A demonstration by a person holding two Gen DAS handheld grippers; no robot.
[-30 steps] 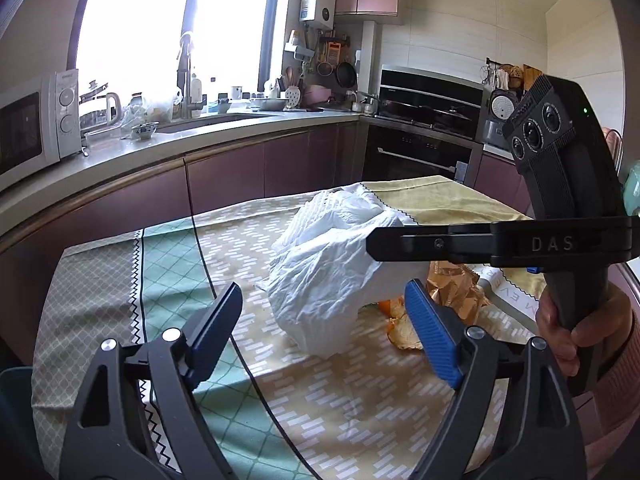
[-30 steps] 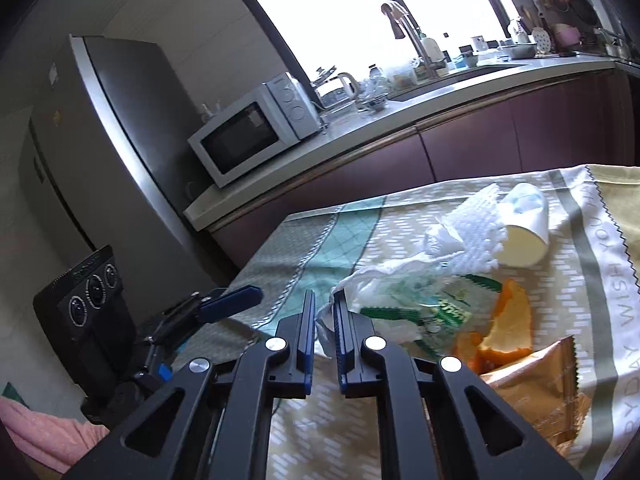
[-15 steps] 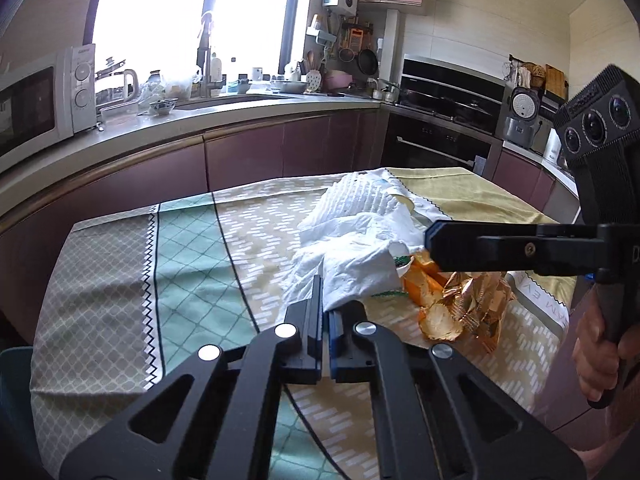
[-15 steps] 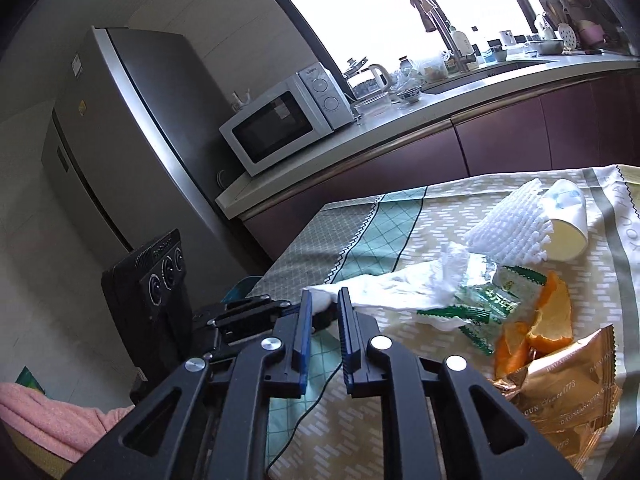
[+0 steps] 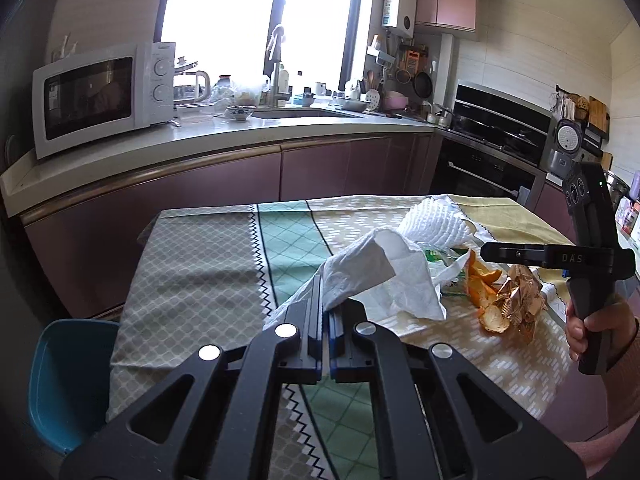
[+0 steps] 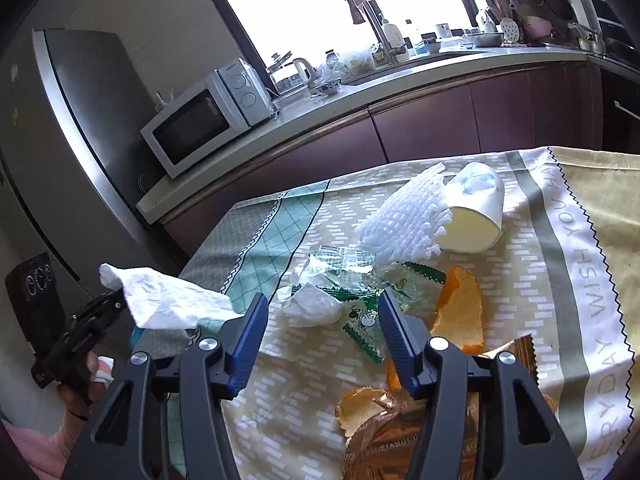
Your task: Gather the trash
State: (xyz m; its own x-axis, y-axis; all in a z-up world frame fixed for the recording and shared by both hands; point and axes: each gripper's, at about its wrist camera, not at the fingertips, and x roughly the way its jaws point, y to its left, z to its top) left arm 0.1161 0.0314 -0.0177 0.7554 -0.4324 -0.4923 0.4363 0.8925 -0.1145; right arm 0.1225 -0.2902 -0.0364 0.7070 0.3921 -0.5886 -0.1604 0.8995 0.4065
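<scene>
My left gripper (image 5: pixel 325 300) is shut on a white paper tissue (image 5: pixel 380 276), held off the tablecloth (image 5: pixel 200 272) at the table's left side. The right wrist view shows that tissue (image 6: pixel 168 300) hanging from the left gripper (image 6: pixel 116 304). My right gripper (image 6: pixel 324 304) is opening. Its blue pads stand apart over a crumpled white and green wrapper (image 6: pixel 320 304) without touching it. Around it lie a foam fruit net (image 6: pixel 404 220), a tipped paper cup (image 6: pixel 476 212), orange peel (image 6: pixel 460 308) and a gold snack bag (image 6: pixel 400 432).
A teal bin (image 5: pixel 68 380) stands on the floor beside the table's left edge. Behind the table runs a counter with a microwave (image 5: pixel 100 96) and a sink. A steel fridge (image 6: pixel 60 160) is at the far left. A person's hand (image 5: pixel 592 328) holds the right gripper's handle.
The left gripper closed on the tissue and carried it left, away from the pile. The right gripper, shut on that tissue before, has let it go and spread its jaws.
</scene>
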